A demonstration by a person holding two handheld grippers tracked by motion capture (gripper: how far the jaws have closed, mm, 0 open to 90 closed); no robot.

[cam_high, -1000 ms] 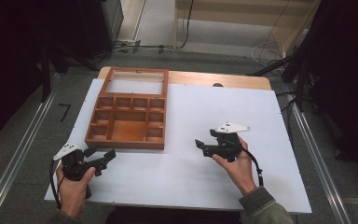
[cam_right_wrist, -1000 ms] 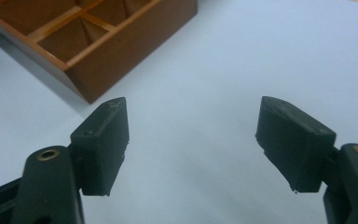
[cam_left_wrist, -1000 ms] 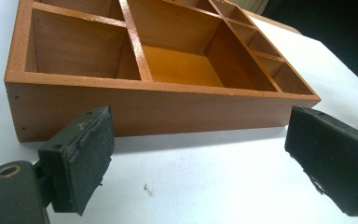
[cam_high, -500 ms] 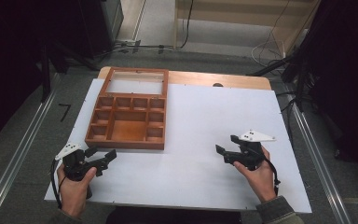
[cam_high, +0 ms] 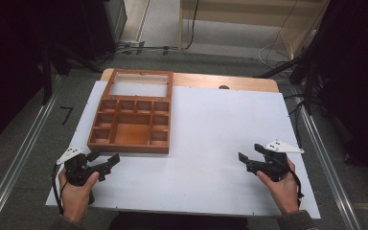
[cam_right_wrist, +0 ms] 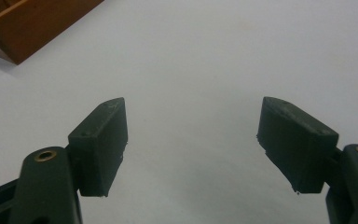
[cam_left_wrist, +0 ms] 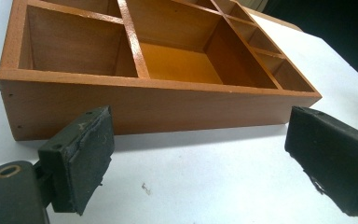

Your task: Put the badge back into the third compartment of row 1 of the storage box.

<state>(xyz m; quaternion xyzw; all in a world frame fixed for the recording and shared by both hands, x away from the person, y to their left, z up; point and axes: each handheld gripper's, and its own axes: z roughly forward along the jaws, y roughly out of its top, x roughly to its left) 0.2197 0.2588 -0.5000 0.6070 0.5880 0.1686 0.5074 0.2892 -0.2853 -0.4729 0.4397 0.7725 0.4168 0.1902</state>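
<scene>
Wooden tray (cam_high: 132, 120) just ahead of left tongs (cam_high: 109, 162); right tongs (cam_high: 242, 160) well apart; both wide open, empty.

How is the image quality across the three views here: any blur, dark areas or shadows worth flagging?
High view: white sheet evenly lit, surroundings nearly black, slightly soft overall. Left gripper view: wooden tray fairly sharp and casting a soft shadow on the sheet at its base, the near left claw pads a little soft. Right gripper view: flat greyish light on the sheet, right claw pads dark, edges clear.

A lab: railed rig table (cam_high: 249, 120), loose floor cables (cam_high: 273, 48), dark curtains (cam_high: 9, 72).
</scene>
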